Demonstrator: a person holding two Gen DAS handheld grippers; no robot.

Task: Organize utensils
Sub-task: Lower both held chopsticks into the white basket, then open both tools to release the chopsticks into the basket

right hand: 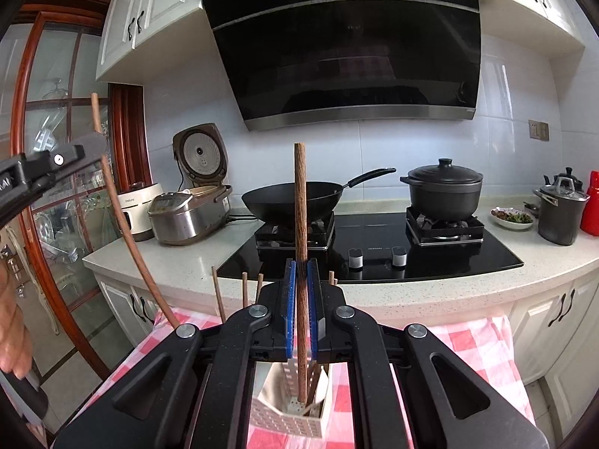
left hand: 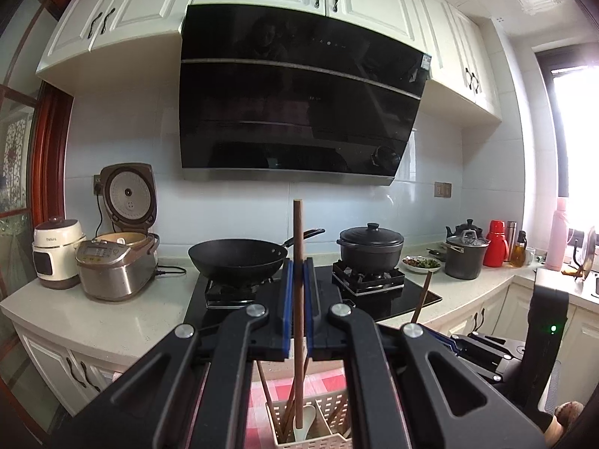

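My left gripper (left hand: 297,267) is shut on a brown wooden chopstick (left hand: 298,232) that stands upright above a cream perforated utensil holder (left hand: 329,426). The holder contains more chopsticks and a white spoon (left hand: 305,417). My right gripper (right hand: 300,267) is shut on a darker chopstick (right hand: 300,202), also upright, with its lower end in or just above the holder (right hand: 288,417). In the right wrist view, the left gripper (right hand: 93,147) is up at the left with its chopstick (right hand: 116,205). Other chopstick tips (right hand: 244,292) stick up behind the jaws.
The holder stands on a red-and-white checked cloth (right hand: 468,344) in front of a kitchen counter (right hand: 194,262). Behind are a black hob (right hand: 378,232), a wok (right hand: 292,198), a lidded pot (right hand: 443,187) and rice cookers (right hand: 179,213). A hand (right hand: 11,336) shows at the left.
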